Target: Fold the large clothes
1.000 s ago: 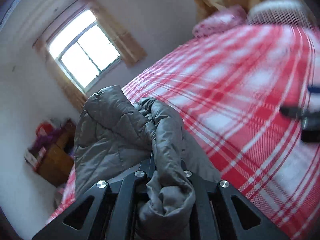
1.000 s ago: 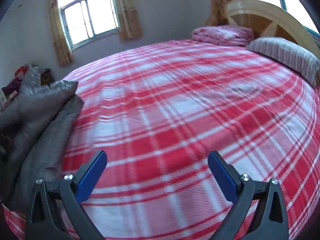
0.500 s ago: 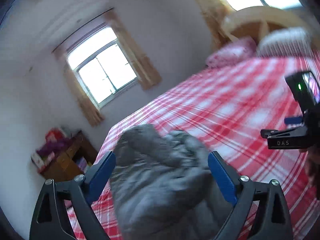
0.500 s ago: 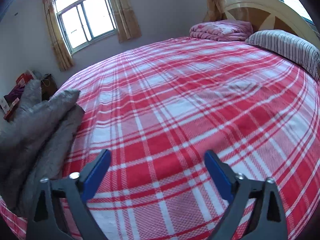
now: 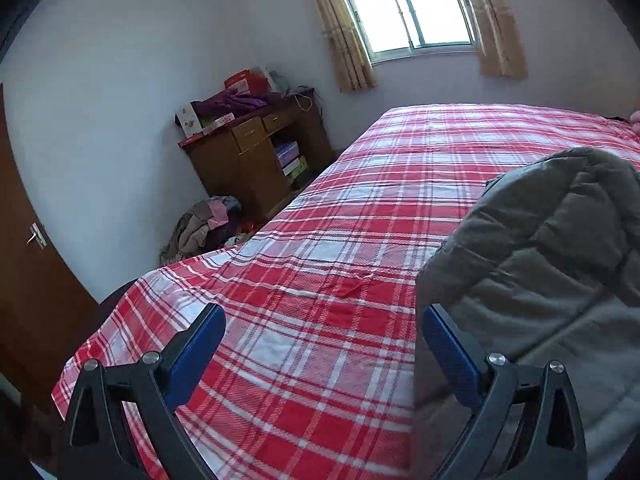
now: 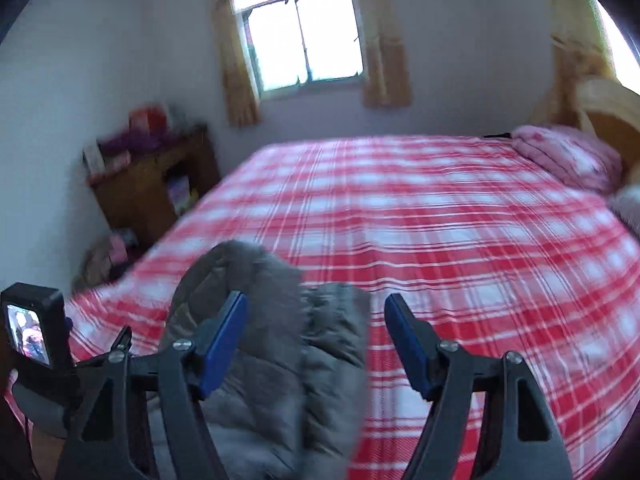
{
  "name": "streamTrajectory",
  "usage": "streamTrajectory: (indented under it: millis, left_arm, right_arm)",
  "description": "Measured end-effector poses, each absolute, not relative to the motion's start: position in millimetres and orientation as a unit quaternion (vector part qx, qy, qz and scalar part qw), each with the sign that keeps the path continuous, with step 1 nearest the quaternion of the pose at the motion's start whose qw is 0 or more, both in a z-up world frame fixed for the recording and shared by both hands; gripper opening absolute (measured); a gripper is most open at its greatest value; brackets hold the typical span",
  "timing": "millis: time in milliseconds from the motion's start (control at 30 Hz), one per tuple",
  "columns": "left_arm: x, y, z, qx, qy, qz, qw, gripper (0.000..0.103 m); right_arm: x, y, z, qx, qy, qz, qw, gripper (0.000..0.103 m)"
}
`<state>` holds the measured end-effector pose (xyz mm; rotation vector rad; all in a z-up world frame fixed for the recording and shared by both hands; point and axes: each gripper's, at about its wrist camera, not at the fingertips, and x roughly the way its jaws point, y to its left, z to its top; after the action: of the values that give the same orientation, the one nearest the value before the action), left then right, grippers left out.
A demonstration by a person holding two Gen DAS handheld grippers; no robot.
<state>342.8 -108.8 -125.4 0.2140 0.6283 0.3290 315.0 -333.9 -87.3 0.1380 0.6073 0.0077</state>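
A grey quilted jacket [image 5: 552,264] lies bunched on the red plaid bed [image 5: 340,240], at the right of the left wrist view. My left gripper [image 5: 324,340] is open and empty, just left of the jacket, with its right finger [image 5: 448,352] at the jacket's edge. In the right wrist view the jacket [image 6: 280,344] lies at the bed's near left corner. My right gripper [image 6: 316,340] is open above it, with the jacket showing between the fingers. The view is blurred. The left gripper's body [image 6: 44,344] shows at the far left.
A wooden cabinet [image 5: 256,160] with boxes and clothes on top stands by the wall, left of the bed [image 6: 460,232]. A pile of clothes [image 5: 204,228] lies on the floor before it. A brown door [image 5: 24,264] is at the left. A pink folded quilt [image 6: 568,156] and headboard [image 6: 608,112] are at the far right.
My left gripper let go of the jacket, opened and swung left, so the jacket now lies to its right. My right gripper turned left toward the jacket, which now sits between its fingers.
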Motion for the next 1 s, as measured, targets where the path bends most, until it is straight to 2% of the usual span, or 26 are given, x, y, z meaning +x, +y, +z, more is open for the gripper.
streamTrajectory:
  millis: [100, 167, 200, 233, 533, 667, 1000]
  left_arm:
    - [343, -127, -121, 0.11, 0.287, 0.143, 0.941, 0.099]
    - [343, -143, -119, 0.131, 0.266, 0.131, 0.946, 0.099]
    - [344, -150, -121, 0.145, 0.257, 0.131, 0.947, 0.099]
    - [345, -156, -122, 0.154, 0.252, 0.129, 0.947, 0.099]
    - [360, -198, -157, 0.184, 0.278, 0.087, 0.939, 0.099]
    - [366, -202, -170, 0.17, 0.293, 0.083, 0.937, 0.099]
    - [379, -205, -191, 0.16, 0.313, 0.084, 0.933, 0.099]
  right_arm:
    - [358, -307, -106, 0.052, 0.344, -0.008, 0.938, 0.072]
    - [369, -300, -125, 0.049, 0.365, -0.004, 0.93, 0.057]
    - [372, -299, -138, 0.044, 0.381, -0.008, 0.923, 0.047]
    - [371, -301, -149, 0.043, 0.393, -0.014, 0.918, 0.045]
    - [346, -351, -227, 0.089, 0.405, -0.067, 0.908, 0.045]
    - [347, -367, -239, 0.122, 0.397, -0.072, 0.907, 0.045]
    - [356, -364, -252, 0.114, 0.395, -0.076, 0.908, 0.045]
